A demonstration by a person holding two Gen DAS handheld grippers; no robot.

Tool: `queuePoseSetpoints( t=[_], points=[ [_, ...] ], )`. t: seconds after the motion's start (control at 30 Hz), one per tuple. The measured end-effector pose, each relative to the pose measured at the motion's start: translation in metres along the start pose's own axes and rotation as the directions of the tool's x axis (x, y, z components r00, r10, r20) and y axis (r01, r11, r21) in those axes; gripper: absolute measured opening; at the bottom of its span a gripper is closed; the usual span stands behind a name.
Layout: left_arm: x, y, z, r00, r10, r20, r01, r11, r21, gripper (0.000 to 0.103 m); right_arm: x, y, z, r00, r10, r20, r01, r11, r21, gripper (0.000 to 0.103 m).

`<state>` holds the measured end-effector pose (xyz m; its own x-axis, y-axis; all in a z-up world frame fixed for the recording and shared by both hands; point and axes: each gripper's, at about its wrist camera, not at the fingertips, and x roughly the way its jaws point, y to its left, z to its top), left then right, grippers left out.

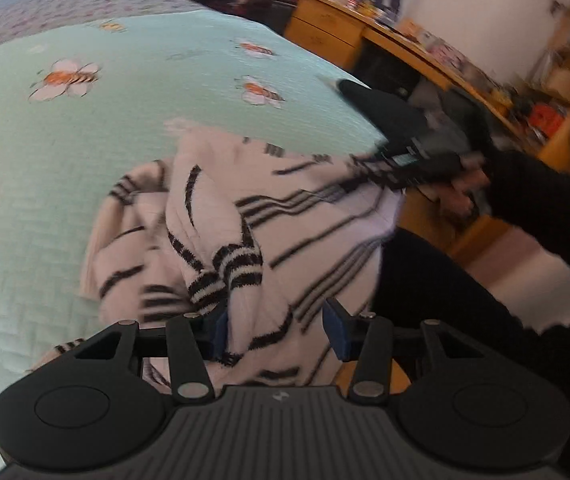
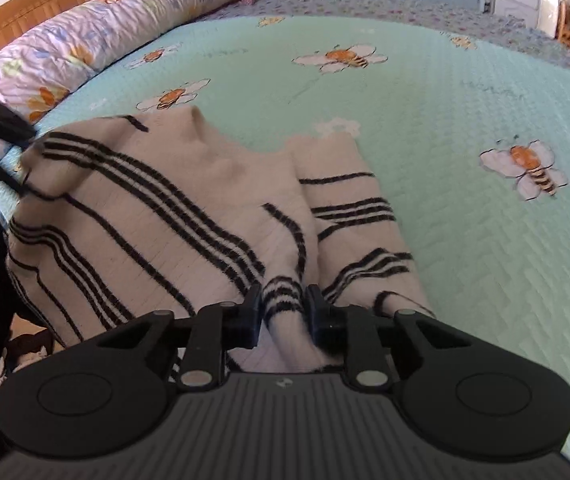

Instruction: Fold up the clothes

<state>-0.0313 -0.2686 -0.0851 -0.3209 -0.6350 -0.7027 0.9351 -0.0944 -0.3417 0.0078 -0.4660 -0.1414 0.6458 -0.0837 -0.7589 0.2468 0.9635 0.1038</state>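
While both wrist views look out over the bed, the nearest thing in each is a pair of tongs with knit between its blue pads. The right tongs [image 2: 283, 312] are pinched tight on a striped cuff of the sweater [image 2: 157, 216], the fabric bunched between the fingers. The left tongs [image 1: 275, 330] stand wider, with a fold of the same sweater [image 1: 245, 216] running between the pads; whether they truly grip it I cannot tell (the frame is blurred). The cream, black-striped sweater lies rumpled on the mint bee-print bedspread [image 2: 425, 128] near the bed's edge, one side hanging over it. Beyond it, in the left view, a black-sleeved hand [image 1: 467, 184] holds the other tool. Farther off are a rolled floral quilt [image 2: 85, 52] and a wooden desk [image 1: 325, 32].
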Motion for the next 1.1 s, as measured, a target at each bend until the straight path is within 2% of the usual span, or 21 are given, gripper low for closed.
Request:
queuePoseSetpoints(
  t=[0.07, 0.1, 0.17, 0.27, 0.3, 0.33, 0.4, 0.47, 0.53, 0.6, 0.67, 0.77, 0.83, 0.87, 0.9, 0.93, 0.97, 1.0, 1.03, 1.07, 1.1],
  points=[
    [0.005, 0.001, 0.000, 0.999, 0.042, -0.007, -0.042, 0.999, 0.007, 0.049, 0.006, -0.009, 0.007, 1.000, -0.028, 0.004, 0.028, 0.999, 0.027, 0.045],
    [0.007, 0.006, 0.001, 0.998, 0.058, 0.000, -0.058, 0.998, -0.013, 0.049, 0.015, -0.011, 0.013, 1.000, -0.031, -0.003, 0.031, 0.998, 0.046, 0.051],
    [0.009, 0.015, 0.005, 0.996, 0.086, 0.015, -0.085, 0.995, -0.060, 0.052, 0.033, -0.016, 0.026, 0.999, -0.034, -0.016, 0.036, 0.996, 0.082, 0.069],
    [0.013, 0.028, 0.014, 0.993, 0.115, 0.026, -0.111, 0.987, -0.119, 0.052, 0.058, -0.025, 0.041, 0.998, -0.037, -0.045, 0.043, 0.990, 0.132, 0.070],
    [0.015, 0.028, 0.016, 0.994, 0.109, 0.026, -0.106, 0.987, -0.118, 0.052, 0.060, -0.033, 0.035, 0.997, -0.032, -0.069, 0.041, 0.991, 0.127, 0.069],
    [0.017, 0.027, 0.019, 0.994, 0.104, 0.025, -0.100, 0.988, -0.118, 0.052, 0.058, -0.036, 0.027, 0.997, -0.029, -0.078, 0.037, 0.993, 0.111, 0.068],
    [0.022, 0.027, 0.024, 0.995, 0.093, 0.024, -0.090, 0.989, -0.116, 0.053, 0.052, -0.031, 0.018, 0.997, -0.026, -0.074, 0.032, 0.996, 0.080, 0.051],
    [0.030, 0.024, 0.027, 0.996, 0.086, 0.020, -0.084, 0.991, -0.103, 0.052, 0.046, -0.024, 0.014, 0.998, -0.021, -0.053, 0.025, 0.997, 0.069, 0.026],
    [0.039, 0.019, 0.027, 0.995, 0.101, 0.016, -0.100, 0.992, -0.076, 0.051, 0.041, -0.017, 0.012, 1.000, -0.021, -0.014, 0.022, 0.997, 0.072, 0.015],
    [0.045, 0.013, 0.025, 0.990, 0.142, 0.021, -0.140, 0.989, -0.056, 0.036, 0.034, -0.009, 0.011, 0.999, -0.029, 0.030, 0.026, 0.995, 0.095, 0.013],
    [0.046, 0.011, 0.023, 0.984, 0.174, 0.036, -0.171, 0.983, -0.068, 0.025, 0.020, -0.003, 0.007, 0.997, -0.042, 0.068, 0.035, 0.993, 0.112, 0.012],
    [0.043, 0.016, 0.020, 0.975, 0.214, 0.054, -0.206, 0.971, -0.122, 0.021, 0.011, 0.005, -0.009, 0.993, -0.102, 0.066, 0.096, 0.991, 0.094, 0.012],
    [0.043, 0.021, 0.019, 0.970, 0.239, 0.039, -0.230, 0.960, -0.158, 0.022, 0.015, 0.003, -0.014, 0.991, -0.133, 0.009, 0.132, 0.987, 0.089, 0.017],
    [0.044, 0.023, 0.019, 0.967, 0.252, 0.024, -0.244, 0.954, -0.176, 0.026, 0.022, 0.002, -0.013, 0.990, -0.141, -0.026, 0.143, 0.985, 0.092, 0.025],
    [0.045, 0.026, 0.019, 0.967, 0.254, 0.002, -0.248, 0.949, -0.195, 0.039, 0.031, 0.002, -0.009, 0.988, -0.146, -0.042, 0.149, 0.983, 0.102, 0.029],
    [0.046, 0.026, 0.019, 0.967, 0.256, -0.002, -0.251, 0.947, -0.202, 0.044, 0.031, -0.001, -0.008, 0.988, -0.149, -0.044, 0.153, 0.982, 0.111, 0.040],
    [0.047, 0.026, 0.020, 0.966, 0.258, -0.006, -0.253, 0.944, -0.209, 0.046, 0.032, -0.002, -0.008, 0.989, -0.145, -0.041, 0.149, 0.982, 0.117, 0.045],
    [0.047, 0.024, 0.020, 0.963, 0.269, 0.005, -0.262, 0.942, -0.207, 0.042, 0.033, -0.003, -0.008, 0.989, -0.141, -0.038, 0.145, 0.982, 0.123, 0.045],
    [0.047, 0.021, 0.020, 0.960, 0.280, 0.016, -0.271, 0.940, -0.205, 0.034, 0.035, -0.004, -0.009, 0.990, -0.137, -0.035, 0.140, 0.982, 0.128, 0.039],
    [0.048, 0.019, 0.020, 0.956, 0.292, 0.026, -0.280, 0.938, -0.204, 0.022, 0.037, -0.003, -0.008, 0.991, -0.133, -0.032, 0.137, 0.982, 0.133, 0.021],
    [0.048, 0.016, 0.020, 0.952, 0.303, 0.037, -0.289, 0.936, -0.202, 0.018, 0.038, 0.001, -0.009, 0.990, -0.137, -0.026, 0.139, 0.981, 0.132, 0.015]
  ],
)
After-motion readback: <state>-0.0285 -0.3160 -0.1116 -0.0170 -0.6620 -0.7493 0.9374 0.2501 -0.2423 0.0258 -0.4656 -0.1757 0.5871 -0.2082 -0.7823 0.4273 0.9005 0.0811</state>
